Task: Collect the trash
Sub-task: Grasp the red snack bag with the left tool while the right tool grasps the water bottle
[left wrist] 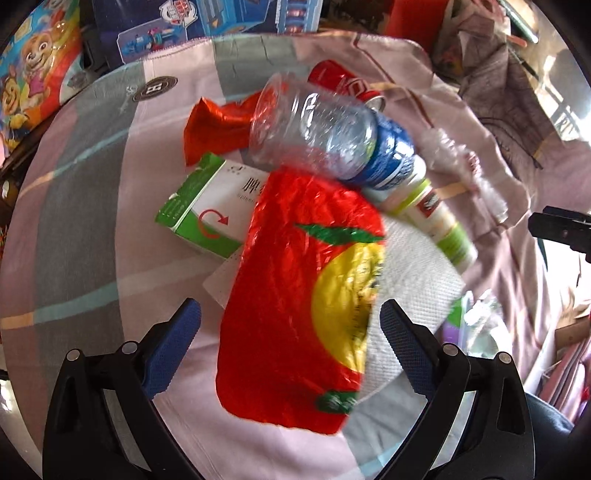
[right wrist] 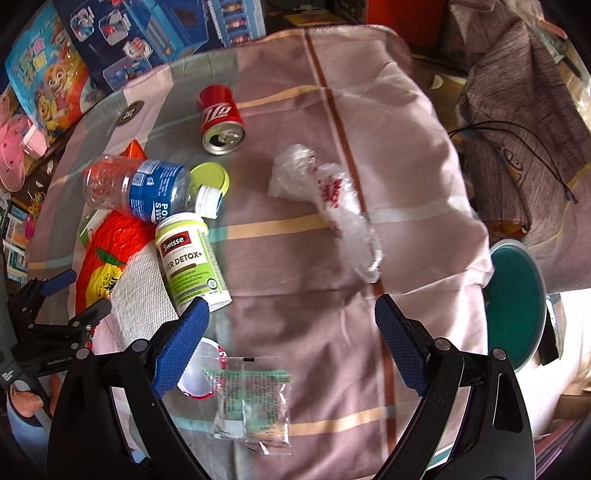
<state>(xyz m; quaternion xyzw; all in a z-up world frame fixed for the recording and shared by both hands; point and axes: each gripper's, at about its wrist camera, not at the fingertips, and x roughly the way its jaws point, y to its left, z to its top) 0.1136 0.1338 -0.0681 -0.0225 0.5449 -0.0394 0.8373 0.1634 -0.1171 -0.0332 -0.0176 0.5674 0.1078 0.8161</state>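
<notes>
Trash lies on a cloth-covered table [right wrist: 369, 110]. My left gripper [left wrist: 290, 328] is open over a red fruit-print plastic bag [left wrist: 291, 295] that rests on a white paper towel [left wrist: 413, 280]. Beyond it lie a green-white box [left wrist: 199, 214], a clear bottle with blue label [left wrist: 325, 129], a Swisse bottle [left wrist: 439, 218] and a red can [left wrist: 343, 83]. My right gripper [right wrist: 291, 321] is open above the cloth, with a clear packet [right wrist: 251, 402] near its fingers. The Swisse bottle [right wrist: 190, 258], blue-label bottle [right wrist: 147, 190], red can [right wrist: 221, 118] and crumpled clear plastic [right wrist: 325, 192] also show there.
Toy boxes [right wrist: 147, 33] stand along the far left edge. A grey garment with black cord [right wrist: 524, 122] lies at the right. A teal round bin [right wrist: 517, 306] sits below the table's right edge. A green lid [right wrist: 210, 179] lies by the bottles.
</notes>
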